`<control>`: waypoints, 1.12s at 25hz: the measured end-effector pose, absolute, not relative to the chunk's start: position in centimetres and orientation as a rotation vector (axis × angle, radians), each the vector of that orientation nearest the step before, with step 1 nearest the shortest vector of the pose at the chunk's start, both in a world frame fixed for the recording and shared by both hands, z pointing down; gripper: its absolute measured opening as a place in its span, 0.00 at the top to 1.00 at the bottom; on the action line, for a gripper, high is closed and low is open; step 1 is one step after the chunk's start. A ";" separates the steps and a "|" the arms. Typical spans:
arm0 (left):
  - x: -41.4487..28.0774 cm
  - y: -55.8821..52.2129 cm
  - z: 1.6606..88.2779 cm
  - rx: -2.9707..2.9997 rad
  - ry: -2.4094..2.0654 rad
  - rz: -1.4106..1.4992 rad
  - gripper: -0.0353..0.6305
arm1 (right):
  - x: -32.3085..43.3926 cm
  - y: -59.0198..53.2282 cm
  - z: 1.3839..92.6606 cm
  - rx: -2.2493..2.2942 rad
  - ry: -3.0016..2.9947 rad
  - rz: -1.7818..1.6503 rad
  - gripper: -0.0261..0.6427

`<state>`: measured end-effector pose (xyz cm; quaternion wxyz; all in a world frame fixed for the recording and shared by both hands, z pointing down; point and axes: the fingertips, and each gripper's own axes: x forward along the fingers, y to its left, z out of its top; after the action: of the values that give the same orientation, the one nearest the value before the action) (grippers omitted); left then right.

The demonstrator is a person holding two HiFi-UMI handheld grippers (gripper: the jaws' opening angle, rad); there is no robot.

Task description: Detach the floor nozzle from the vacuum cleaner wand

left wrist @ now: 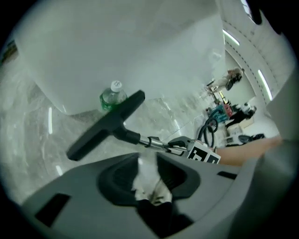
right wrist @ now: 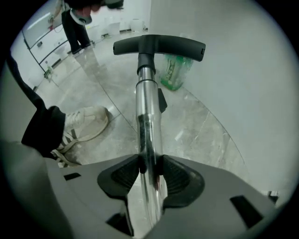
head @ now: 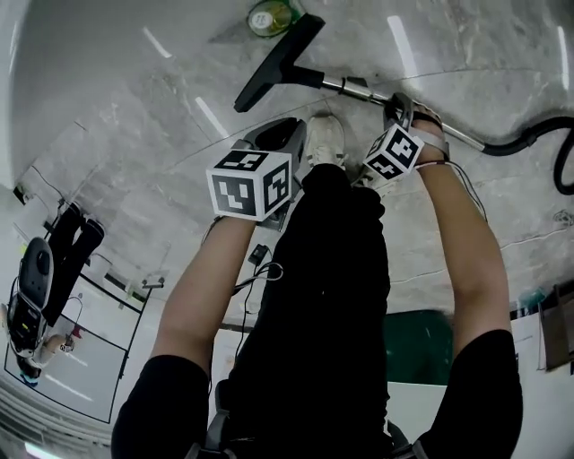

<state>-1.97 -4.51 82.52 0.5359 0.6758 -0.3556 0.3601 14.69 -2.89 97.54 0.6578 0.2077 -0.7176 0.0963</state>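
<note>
The floor nozzle point(head: 269, 67) lies on the pale marble floor point(head: 134, 116) at the top centre of the head view, a long black bar set on a slant and still joined to the wand point(head: 359, 87). The shiny metal wand runs from it toward the right of the frame, where a black hose point(head: 529, 139) curves off to the edge.

The right gripper point(head: 399, 108) points down onto the wand right of the nozzle. In its own view the 2 black pads press on either side of the tube point(right wrist: 145, 107) – a grip on the wand, with the nozzle point(right wrist: 159, 46) at the far end, top centre.

The left gripper point(head: 278, 134) sits left of it in the head view, apart from the wand. Its jaws are drawn together with nothing gripped, and its view looks past them to the nozzle point(left wrist: 105, 128) in mid frame.

A green bottle point(head: 269, 16) stands just beyond the nozzle – near it, whether touching I cannot tell. 1 white shoe point(head: 325, 139) rests on the floor between the 2 grippers.
</note>
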 end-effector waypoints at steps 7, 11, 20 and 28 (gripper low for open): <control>1.1 -6.7 82.3 1.353 -0.925 0.416 0.47 | 14.8 -4.4 88.9 0.491 -1.884 0.362 0.70; 1.5 -11.3 79.8 1.344 -0.966 0.202 0.47 | 14.6 -5.5 85.0 0.451 -1.938 0.400 0.70; -3.6 -17.1 76.4 1.380 -1.162 0.120 0.47 | 7.8 -3.4 78.8 0.340 -2.078 0.656 0.71; -5.2 -18.3 77.1 1.336 -1.232 0.063 0.81 | 5.9 -1.3 78.3 0.294 -2.171 0.924 0.71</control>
<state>-5.18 -18.29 77.10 0.6142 0.5798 -0.5347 0.0272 5.91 -1.35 78.27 0.3727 0.1146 -0.8473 0.3606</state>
